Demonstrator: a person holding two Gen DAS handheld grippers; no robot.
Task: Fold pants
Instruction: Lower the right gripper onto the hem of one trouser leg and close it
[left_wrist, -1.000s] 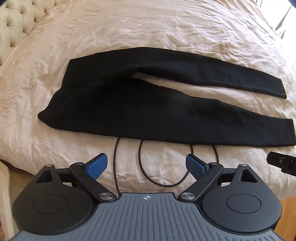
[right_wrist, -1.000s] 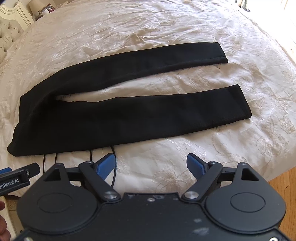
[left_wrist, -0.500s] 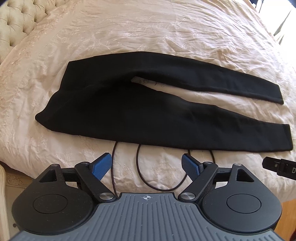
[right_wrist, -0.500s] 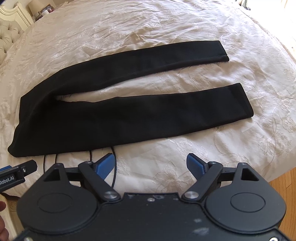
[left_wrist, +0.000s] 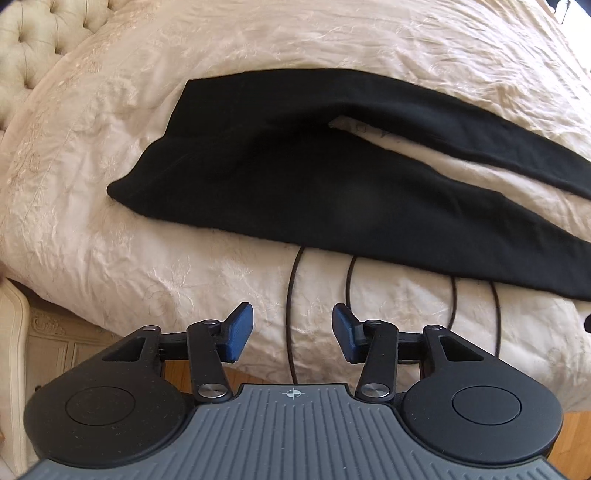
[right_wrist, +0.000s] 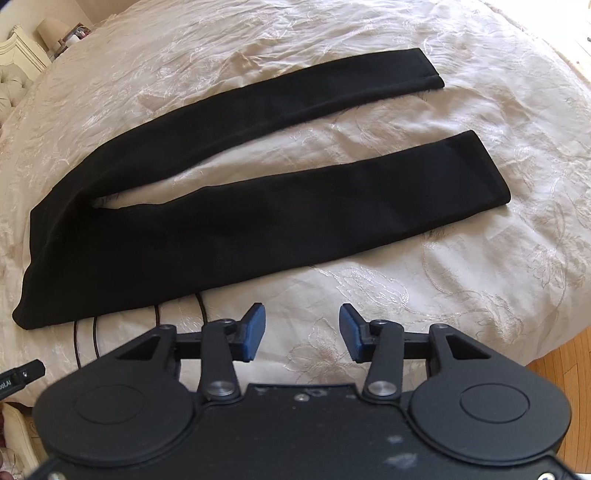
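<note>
**Black pants flat on the bed, both sets of jaws empty and short of the cloth**

The bed (left_wrist: 258, 48) fills both views, covered in a cream embroidered spread that is wrinkled across its top; a tufted headboard (left_wrist: 33, 40) shows at the upper left of the left wrist view, and a strip of wooden floor (right_wrist: 565, 373) at the lower right of the right wrist view.

The pants (right_wrist: 229, 229) lie flat on the spread, waist to the left and both legs running out to the right. The legs part in a narrow V (bare spread shows between them), with the far leg's hem higher and further off than the near one. In the left wrist view the pants (left_wrist: 303, 184) show mostly their waist and seat, the waist edge lying ahead and a little left of the jaws.

A thin dark cable (left_wrist: 291, 314) loops over the spread just below the near edge of the pants, and its upper ends run under the cloth.

The left gripper (left_wrist: 293, 332) hangs over the bed's near edge, its blue-padded jaws standing apart with nothing between them but spread and cable; the pants lie ahead, not touched. The right gripper (right_wrist: 302, 332) likewise has its jaws parted and empty, held short of the near leg, whose lower edge is just ahead of the pads.
</note>
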